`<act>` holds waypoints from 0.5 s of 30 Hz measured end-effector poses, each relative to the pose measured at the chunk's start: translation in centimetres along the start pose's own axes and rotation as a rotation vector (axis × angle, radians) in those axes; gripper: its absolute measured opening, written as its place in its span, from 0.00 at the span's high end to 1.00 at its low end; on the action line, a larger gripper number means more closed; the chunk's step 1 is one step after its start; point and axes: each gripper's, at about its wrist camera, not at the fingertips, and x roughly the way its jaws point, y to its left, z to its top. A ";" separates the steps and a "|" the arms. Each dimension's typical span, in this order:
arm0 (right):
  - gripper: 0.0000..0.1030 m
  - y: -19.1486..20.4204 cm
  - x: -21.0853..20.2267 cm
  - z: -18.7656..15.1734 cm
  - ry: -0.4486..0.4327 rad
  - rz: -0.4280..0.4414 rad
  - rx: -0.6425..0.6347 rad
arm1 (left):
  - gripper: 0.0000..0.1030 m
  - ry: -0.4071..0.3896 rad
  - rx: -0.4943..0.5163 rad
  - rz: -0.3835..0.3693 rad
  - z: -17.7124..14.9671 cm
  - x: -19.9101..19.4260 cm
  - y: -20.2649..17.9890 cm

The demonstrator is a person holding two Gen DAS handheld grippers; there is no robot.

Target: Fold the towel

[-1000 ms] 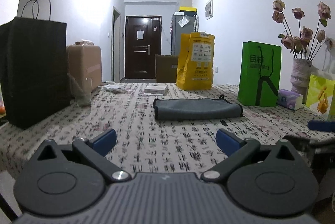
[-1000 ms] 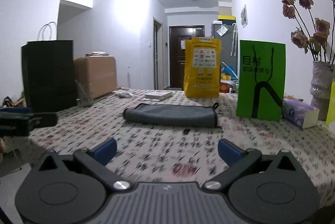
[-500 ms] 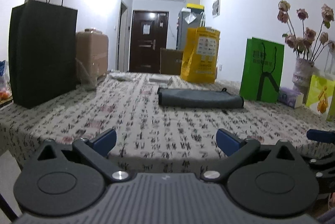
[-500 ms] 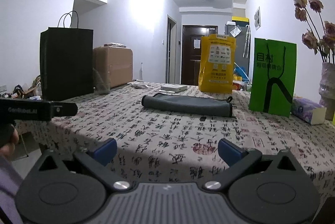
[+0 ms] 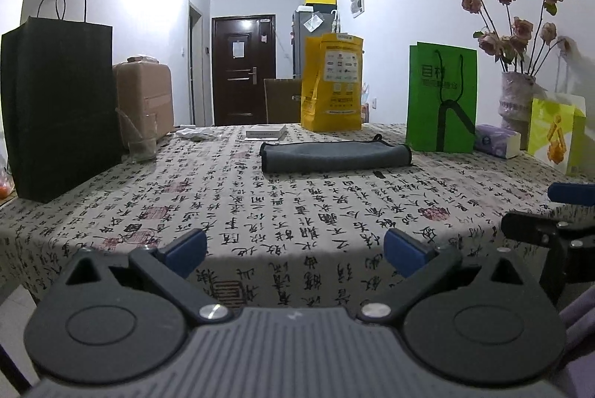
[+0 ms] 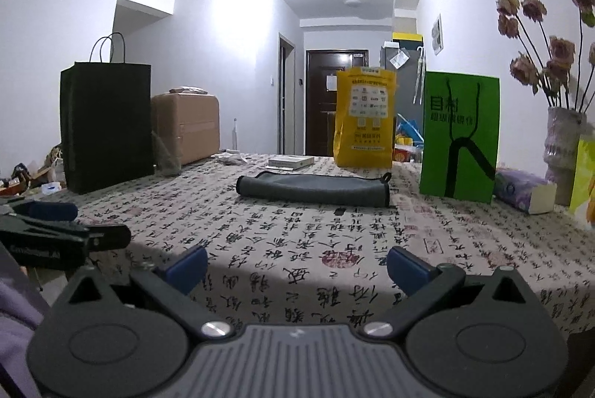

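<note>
flanking the folded grey towel [image 5: 335, 157]: green bag [image 5: 441, 97], black bag [image 5: 59, 104], perhaps a glass [image 5: 140, 138]; both grippers [image 5: 295, 251] [image 6: 296, 266] spread, empty.

A cluttered table under a calligraphy-print tablecloth [image 5: 282, 208]

A tall black paper bag [image 5: 59, 100] stands at the left edge with a clear glass [image 5: 140, 138] just beside it and a brown box [image 5: 147, 99] behind. Toward the far end sit a white flat box [image 5: 266, 132] and a yellow bag [image 5: 332, 87]. Along the right stand a green bag [image 5: 441, 99], a purple tissue pack [image 5: 497, 141], a vase of dried roses [image 5: 515, 97] and a lime bag [image 5: 554, 134].
</note>
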 end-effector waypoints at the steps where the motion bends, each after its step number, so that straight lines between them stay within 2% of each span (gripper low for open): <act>1: 0.00 0.0 0.0 0.0 0.002 -0.002 0.001 | 0.00 0.001 0.001 -0.001 0.0 0.0 0.0; 15: 0.00 -0.2 0.5 0.1 0.012 0.015 0.002 | 0.00 -0.011 0.012 -0.003 0.1 0.0 -0.1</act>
